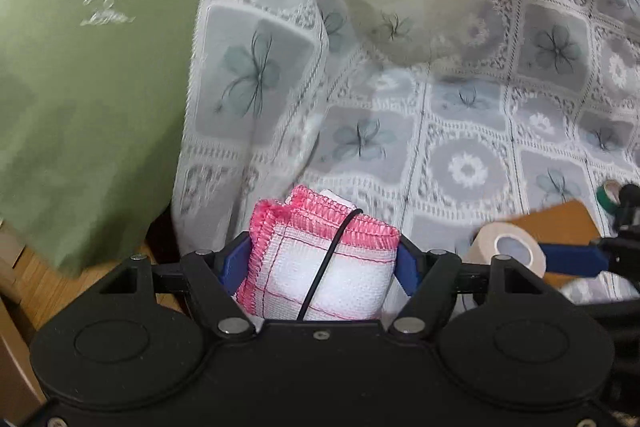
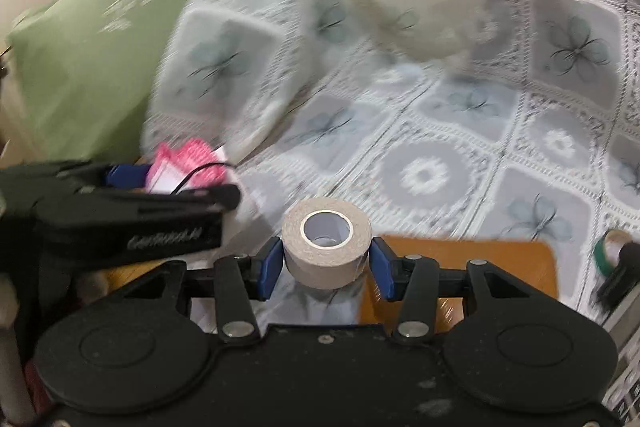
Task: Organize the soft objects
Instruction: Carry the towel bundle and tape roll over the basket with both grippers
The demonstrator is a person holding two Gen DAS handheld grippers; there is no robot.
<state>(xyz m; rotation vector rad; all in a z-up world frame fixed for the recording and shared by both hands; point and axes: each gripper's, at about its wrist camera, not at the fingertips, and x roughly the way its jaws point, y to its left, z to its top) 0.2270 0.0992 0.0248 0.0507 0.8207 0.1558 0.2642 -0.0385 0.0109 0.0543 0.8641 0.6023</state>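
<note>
**Q:** Fingers (image 1: pixel 230 263) of the left gripper (image 1: pixel 316 259): what do they clamp?

**A:** A folded white cloth with pink stitched edges (image 1: pixel 320 259), pressed between the two blue pads and bound by a thin black band (image 1: pixel 320 275). From the right wrist view the same bundle (image 2: pixel 188 163) shows as a pink blur at the tip of the left gripper (image 2: pixel 160 175).

**Q:** And the right gripper (image 2: pixel 326 259)?

**A:** Its blue fingers (image 2: pixel 270 267) are clenched on a beige tape roll (image 2: pixel 326 247), hollow core facing the camera. The left wrist view shows that roll (image 1: pixel 508 251) held just right of the cloth.

**Q:** What lies beneath both tools?

**A:** A floral patchwork bedspread (image 1: pixel 460 147), grey-blue squares with flower and rosette prints, rumpled into a ridge at the far side. A green pillow (image 1: pixel 88 67) lettered "Beauty" rests against its left edge.

**Q:** Other items?

**A:** A flat brown board (image 2: pixel 480 259) lies just behind the right gripper; a green tape roll (image 2: pixel 608 251) sits near the right margin. Wooden flooring (image 1: pixel 60 279) shows at lower left.
</note>
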